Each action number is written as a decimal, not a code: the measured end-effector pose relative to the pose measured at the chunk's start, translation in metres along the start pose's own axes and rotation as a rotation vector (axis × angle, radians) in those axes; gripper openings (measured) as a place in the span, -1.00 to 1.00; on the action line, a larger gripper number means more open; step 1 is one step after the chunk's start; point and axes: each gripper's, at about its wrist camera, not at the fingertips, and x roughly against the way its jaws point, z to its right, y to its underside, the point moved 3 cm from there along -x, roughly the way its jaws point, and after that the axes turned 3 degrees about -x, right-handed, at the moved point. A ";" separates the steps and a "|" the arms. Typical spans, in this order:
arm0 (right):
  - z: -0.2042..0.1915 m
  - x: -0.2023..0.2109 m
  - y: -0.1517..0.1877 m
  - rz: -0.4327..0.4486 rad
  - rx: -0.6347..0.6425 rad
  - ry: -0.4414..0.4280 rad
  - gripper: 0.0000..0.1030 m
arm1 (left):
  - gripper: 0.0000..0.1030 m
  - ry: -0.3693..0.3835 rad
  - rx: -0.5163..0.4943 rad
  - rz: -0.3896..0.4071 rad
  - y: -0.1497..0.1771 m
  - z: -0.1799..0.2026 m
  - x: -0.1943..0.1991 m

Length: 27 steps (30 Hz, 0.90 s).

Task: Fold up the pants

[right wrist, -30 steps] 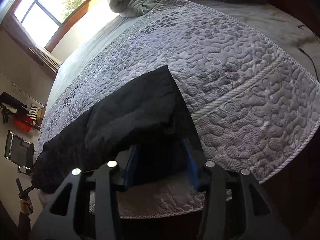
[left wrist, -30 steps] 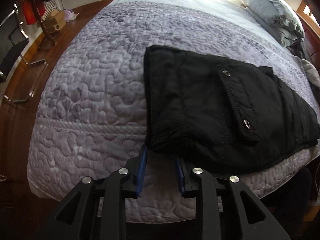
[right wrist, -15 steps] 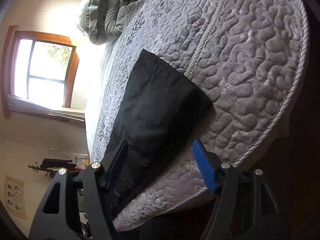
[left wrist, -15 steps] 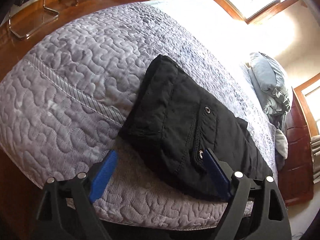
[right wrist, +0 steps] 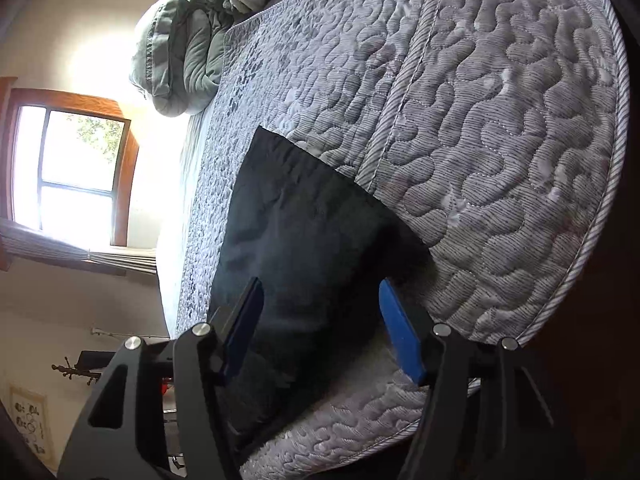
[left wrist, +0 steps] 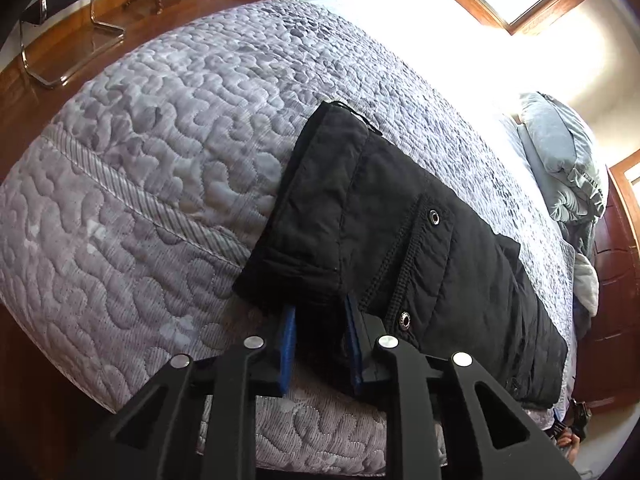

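Left wrist view:
- Clamping the left gripper (left wrist: 320, 322) on the near edge of the black pants (left wrist: 400, 220), at lower centre of the frame; jaws having just been closing, with dark fabric filling the narrow gap between the blue pads (left wrist: 289, 340).
- Lying flat on the grey quilted bedspread (left wrist: 160, 160), stretching from lower centre toward the lower right corner, with the near edge at the bed's near border.
- Showing a pocket flap with two metal snaps, one at centre right (left wrist: 434, 217) and one just beside the right-hand pad (left wrist: 405, 319).
- Resting at the far end of the bed, at right of frame: a grey-green pillow (left wrist: 560, 152).
- Standing on the wooden floor (left wrist: 132, 28) at upper left: a chrome-framed chair (left wrist: 60, 20).

Right wrist view:
- Holding the right gripper (right wrist: 320, 312) with jaws apart at lower centre, straddling one end of the pants (right wrist: 304, 240); jaws having just been closing a little, with fabric lying between the blue pads (right wrist: 400, 336) but not pinched by them.
- Overlapping the fabric with the left-hand pad; sitting beside the fabric's edge, over the bedspread (right wrist: 480, 120), with the right-hand pad.
- Appearing at upper left: the pillow (right wrist: 180, 40); at left of frame: a wood-framed window (right wrist: 76, 176).
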 end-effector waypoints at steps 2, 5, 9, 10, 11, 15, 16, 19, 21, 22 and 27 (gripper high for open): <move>0.007 -0.008 -0.003 0.000 -0.030 0.015 0.13 | -0.59 -0.007 -0.004 -0.010 -0.003 0.000 -0.004; 0.006 -0.014 -0.007 0.002 -0.021 0.015 -0.83 | -0.59 -0.002 0.011 -0.009 -0.004 -0.003 -0.003; -0.007 -0.004 -0.002 0.024 0.028 0.000 -0.89 | -0.62 0.016 0.029 0.011 -0.015 -0.005 0.007; -0.009 0.001 0.002 0.029 0.036 -0.004 -0.90 | -0.62 0.017 0.033 0.014 -0.017 -0.006 0.009; -0.009 0.004 0.005 0.032 0.033 -0.013 -0.90 | -0.62 0.019 0.039 0.014 -0.020 -0.008 0.010; 0.000 0.001 0.010 0.009 0.056 0.022 -0.90 | -0.63 -0.005 0.025 -0.007 -0.021 -0.010 0.001; 0.004 0.000 0.009 0.006 0.048 0.028 -0.90 | -0.62 -0.007 0.023 -0.012 -0.019 -0.011 -0.001; 0.002 0.000 0.008 0.012 0.057 0.024 -0.90 | -0.62 0.010 0.038 -0.005 -0.016 -0.014 0.001; 0.004 -0.002 0.007 0.011 0.060 0.032 -0.90 | -0.62 0.003 0.044 -0.012 -0.013 -0.018 -0.003; 0.006 -0.006 0.006 0.005 0.060 0.041 -0.90 | -0.62 0.000 0.046 -0.018 -0.011 -0.020 -0.007; 0.010 -0.013 0.007 0.008 0.081 0.051 -0.81 | -0.60 -0.015 0.045 -0.014 -0.009 -0.021 -0.015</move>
